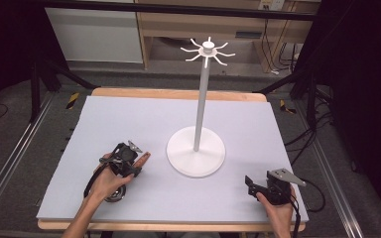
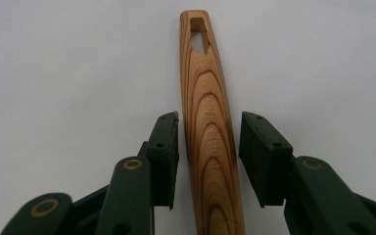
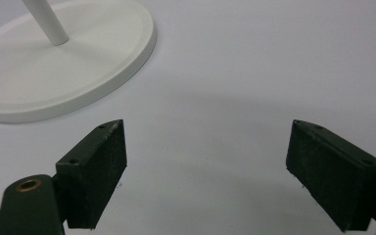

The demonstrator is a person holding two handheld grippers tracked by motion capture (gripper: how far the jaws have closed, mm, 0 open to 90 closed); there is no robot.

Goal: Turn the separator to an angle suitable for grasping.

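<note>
A pale lilac table mat (image 1: 129, 124) is lying mid-frame; the white hook stand (image 1: 196, 148) is standing centre. The left gripper (image 2: 208, 142) is straddling the wooden handle (image 2: 206, 122) with small gaps; the right gripper (image 3: 205, 171) is gaping, empty.

A pale lilac-grey sheet covers the wood-edged tabletop (image 1: 178, 94), which stands on a grey carpeted floor (image 1: 10, 129) between metal rails, with a light wooden cabinet (image 1: 178, 25) and a white panel (image 1: 94, 34) behind it, black cables on the right, and dark surroundings at both sides.
</note>
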